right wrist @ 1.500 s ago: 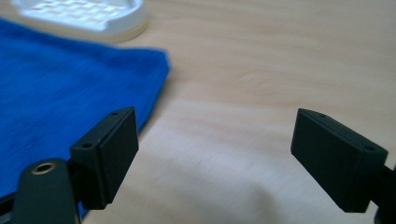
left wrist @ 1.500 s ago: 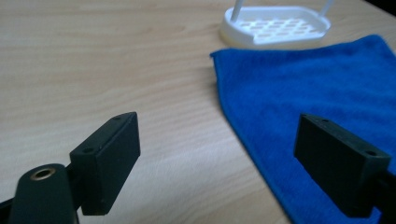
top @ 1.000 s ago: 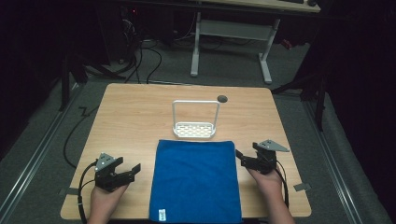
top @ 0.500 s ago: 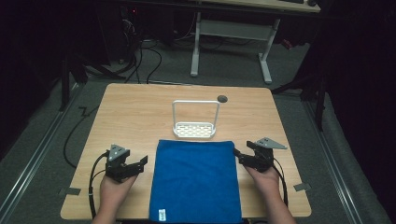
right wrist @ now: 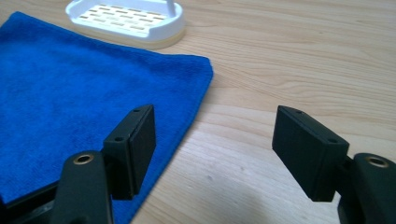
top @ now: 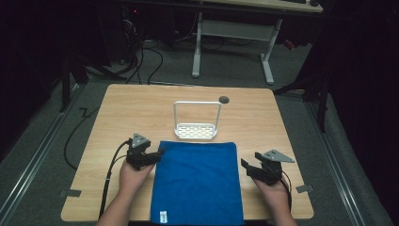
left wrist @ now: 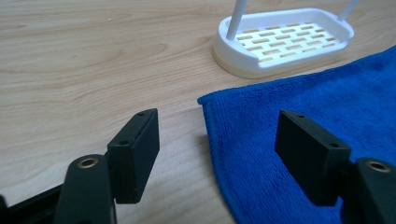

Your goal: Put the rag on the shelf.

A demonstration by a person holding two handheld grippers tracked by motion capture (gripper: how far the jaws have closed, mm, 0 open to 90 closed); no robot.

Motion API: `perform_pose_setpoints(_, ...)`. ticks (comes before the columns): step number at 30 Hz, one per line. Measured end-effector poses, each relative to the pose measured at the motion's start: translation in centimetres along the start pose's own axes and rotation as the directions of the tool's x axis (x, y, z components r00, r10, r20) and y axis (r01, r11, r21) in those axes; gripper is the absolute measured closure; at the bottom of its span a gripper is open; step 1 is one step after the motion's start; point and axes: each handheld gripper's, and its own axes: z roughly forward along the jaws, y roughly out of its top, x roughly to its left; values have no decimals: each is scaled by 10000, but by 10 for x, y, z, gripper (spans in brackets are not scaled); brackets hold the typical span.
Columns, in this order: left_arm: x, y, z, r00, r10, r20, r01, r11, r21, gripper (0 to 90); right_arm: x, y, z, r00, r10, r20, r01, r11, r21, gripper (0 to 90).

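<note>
Blue microfibre towel (top: 196,181) flat on bench (top: 117,113), far edge touching white soap dish (top: 196,130). Left gripper (left wrist: 217,140) released, straddling towel's left hem; right gripper (right wrist: 212,140) released beside right hem. Risk: dragging towel nudges dish.

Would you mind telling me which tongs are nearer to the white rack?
Left. The left tongs sit at the blue cloth's far left corner, just short of the white rack. The right tongs sit farther back, beside the cloth's right edge.
</note>
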Motion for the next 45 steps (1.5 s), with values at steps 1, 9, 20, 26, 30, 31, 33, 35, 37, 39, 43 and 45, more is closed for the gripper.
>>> perform_pose_setpoints(1,0,1,2,10000,-48,38,49,10000,-37,330,-1,0,-1,10000,46,14,-46,10000,19,306)
perform_pose_setpoints(9,0,3,19,9992,-262,307,253,9992,304,420,0,2,2,9998,149,132,-149,9999,-21,329)
perform_pose_setpoints(20,-3,3,24,9990,-401,220,391,9983,436,562,0,4,7,9997,228,-31,-228,9996,158,365)
perform_pose_setpoints(26,2,1,23,9956,-792,494,775,9964,345,667,2,15,22,9984,540,-194,-534,9981,317,381)
perform_pose_setpoints(30,0,-2,21,9955,-739,594,726,9971,231,709,3,28,35,9973,710,-186,-702,9967,403,384)
perform_pose_setpoints(31,0,-2,21,9955,-739,594,726,9971,231,710,3,28,35,9973,710,-186,-702,9967,403,384)
perform_pose_setpoints(33,0,-2,20,9959,-712,558,705,9974,139,723,4,35,41,9969,754,-217,-743,9962,457,384)
perform_pose_setpoints(35,-1,-3,20,9968,-620,502,617,9981,65,723,5,42,47,9976,660,-214,-646,9963,572,380)
perform_pose_setpoints(37,-2,-3,20,9972,-593,449,593,9982,16,725,5,54,54,9990,395,-217,-381,9973,621,387)
perform_pose_setpoints(39,-3,-3,20,9979,-558,326,559,9984,-44,727,5,58,56,9992,335,-241,-320,9979,568,386)
perform_pose_setpoints(43,-3,-3,20,9979,-604,255,605,9982,-39,725,9,69,63,9991,-175,-397,199,9978,625,378)
perform_pose_setpoints(45,-3,-3,20,9974,-688,212,690,9976,-60,725,12,67,67,9984,-352,-451,384,9965,737,380)
